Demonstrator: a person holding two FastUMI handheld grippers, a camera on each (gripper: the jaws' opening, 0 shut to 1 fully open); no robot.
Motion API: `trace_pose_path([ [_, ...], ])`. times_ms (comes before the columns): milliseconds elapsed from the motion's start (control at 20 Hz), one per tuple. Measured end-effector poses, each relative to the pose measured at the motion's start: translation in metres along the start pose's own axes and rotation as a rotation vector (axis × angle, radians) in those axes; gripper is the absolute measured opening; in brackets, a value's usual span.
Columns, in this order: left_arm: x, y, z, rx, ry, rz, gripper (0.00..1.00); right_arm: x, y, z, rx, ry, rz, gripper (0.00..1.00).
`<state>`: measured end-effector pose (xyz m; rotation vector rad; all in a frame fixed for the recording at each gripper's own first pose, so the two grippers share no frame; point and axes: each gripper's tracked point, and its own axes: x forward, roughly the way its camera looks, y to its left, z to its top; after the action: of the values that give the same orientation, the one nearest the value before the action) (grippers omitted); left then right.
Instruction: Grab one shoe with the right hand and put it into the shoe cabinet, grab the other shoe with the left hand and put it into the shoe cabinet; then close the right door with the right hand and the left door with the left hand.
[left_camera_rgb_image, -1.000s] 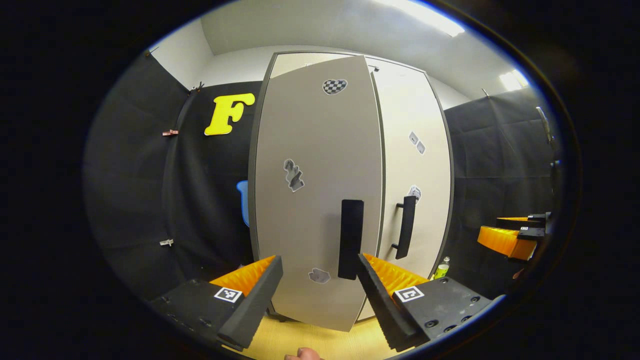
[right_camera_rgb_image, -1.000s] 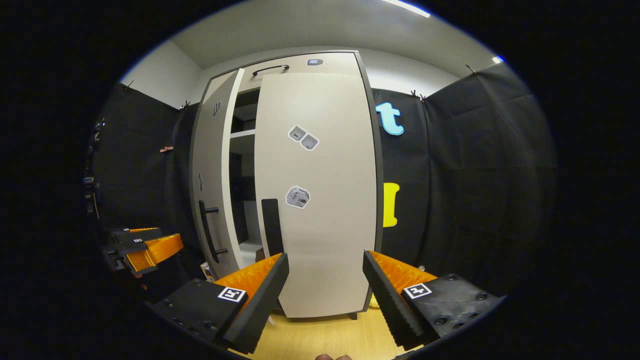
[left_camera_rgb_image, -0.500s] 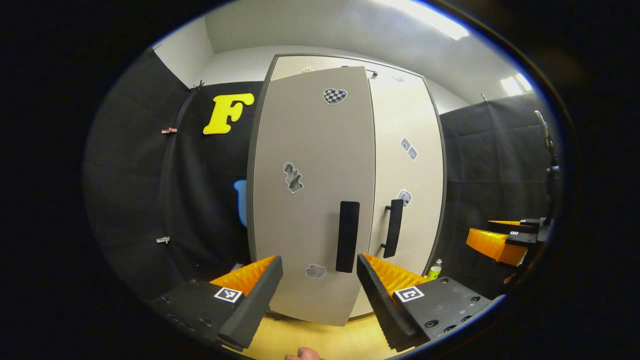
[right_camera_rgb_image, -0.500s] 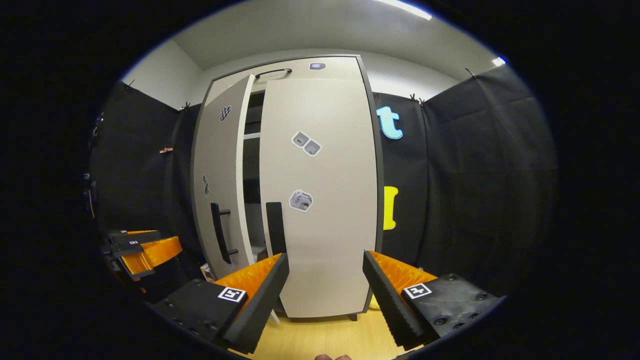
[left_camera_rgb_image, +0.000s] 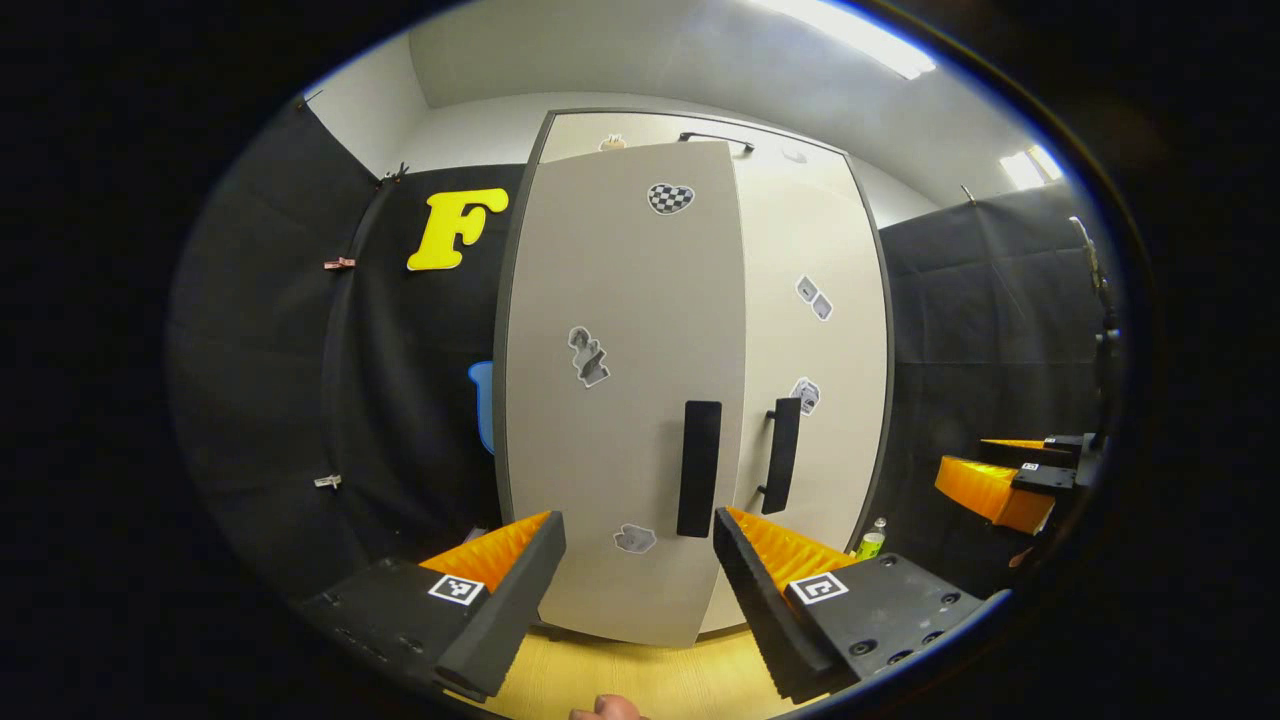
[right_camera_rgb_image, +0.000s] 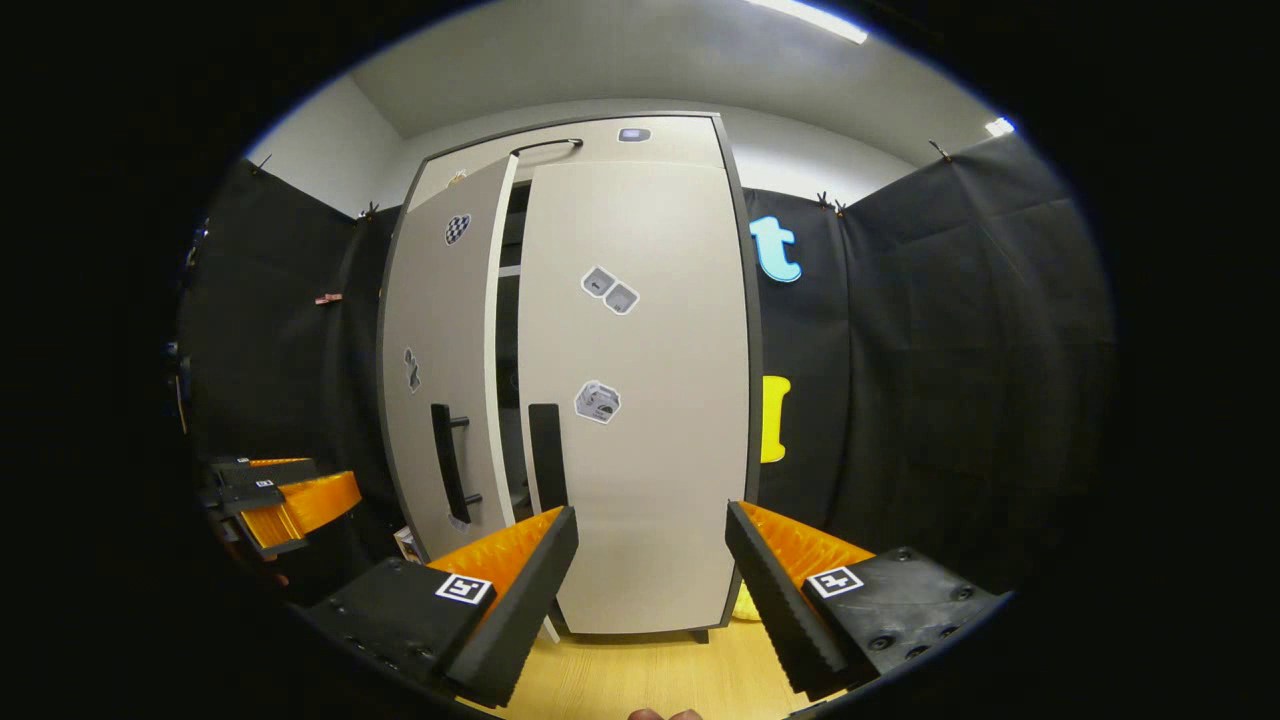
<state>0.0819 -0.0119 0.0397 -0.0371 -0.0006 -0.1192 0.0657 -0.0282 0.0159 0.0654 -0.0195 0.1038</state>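
Standing against the black cloth wall, the shoe cabinet (right_camera_rgb_image: 640, 135) is a tall, pale beige unit with a dark frame and two full-height doors.

Left door (left_camera_rgb_image: 620, 400): pale grey-beige, not quite shut; in the right gripper view a narrow dark gap shows between it and the right door. It carries a checkered heart sticker (left_camera_rgb_image: 669, 197) near the top, a grey sticker at mid-height and another near the bottom. Its vertical black handle (left_camera_rgb_image: 699, 468) sits by the inner edge.

Right door (right_camera_rgb_image: 640, 400): closed flush in the frame, with a pair of small square stickers (right_camera_rgb_image: 609, 290) high up and one grey sticker (right_camera_rgb_image: 598, 401) lower. Its black handle (right_camera_rgb_image: 547, 457) is also vertical, near the inner edge.

Left gripper (left_camera_rgb_image: 640, 575): fingers spread wide, holding nothing, hovering in front of the left door without touching it. It also appears at the left edge of the right gripper view (right_camera_rgb_image: 285, 495).

Right gripper (right_camera_rgb_image: 650, 570): fingers spread wide, holding nothing, in front of the right door and apart from it. It shows far right in the left gripper view (left_camera_rgb_image: 1010, 480).

Floor (right_camera_rgb_image: 650, 675): light wood, visible below the cabinet.

Room: white ceiling with strip lights (left_camera_rgb_image: 860, 35); a small green bottle (left_camera_rgb_image: 870, 540) stands at the cabinet's right foot. A fingertip (left_camera_rgb_image: 605, 708) shows at the bottom edge.
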Motion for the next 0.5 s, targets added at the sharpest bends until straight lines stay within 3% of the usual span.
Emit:
trace_pose_path([
  [500,0.0030,-0.0037,0.0043,-0.010,0.002,0.010,0.95,0.0003,-0.0071,0.0006,0.011,-0.008,-0.016,0.98],
])
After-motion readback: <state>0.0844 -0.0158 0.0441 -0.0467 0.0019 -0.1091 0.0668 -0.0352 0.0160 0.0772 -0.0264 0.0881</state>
